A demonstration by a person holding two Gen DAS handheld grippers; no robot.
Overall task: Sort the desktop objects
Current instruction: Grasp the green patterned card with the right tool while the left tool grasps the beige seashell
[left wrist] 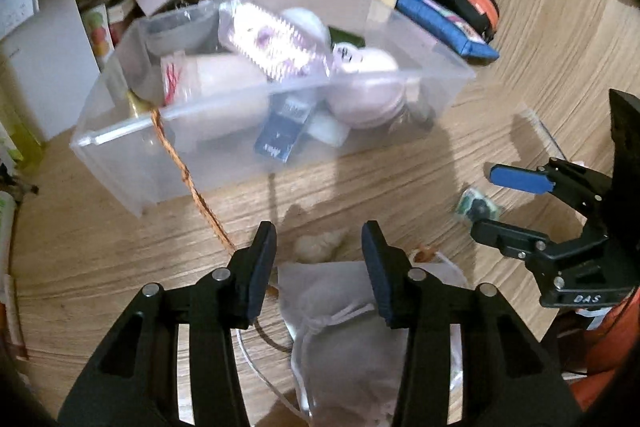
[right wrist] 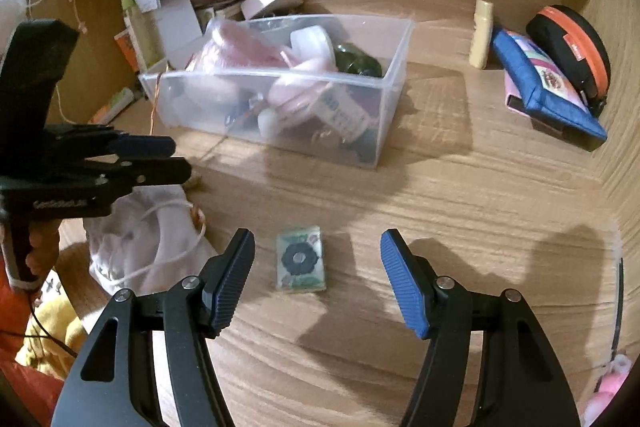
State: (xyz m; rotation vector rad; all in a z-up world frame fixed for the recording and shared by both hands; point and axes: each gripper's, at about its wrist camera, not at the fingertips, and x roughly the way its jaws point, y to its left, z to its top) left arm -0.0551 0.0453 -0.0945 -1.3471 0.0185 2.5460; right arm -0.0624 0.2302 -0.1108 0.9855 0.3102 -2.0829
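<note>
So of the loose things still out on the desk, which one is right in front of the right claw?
The small green packet with a black flower-shaped piece on it. It lies flat on the wood between the open right claw's fingertips; the white drawstring pouch sits under the left claw.

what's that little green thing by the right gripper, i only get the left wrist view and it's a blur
Observer: A small green packet with a black flower-shaped piece on it, lying flat on the desk.
Operator: is the right gripper on it yet
Observer: No. The right gripper has its jaws open, with the packet in the gap between them and the pads clear of it.
Operator: anything else loose over there
Observer: A pink object at the near right edge, too cut off to identify.
</note>
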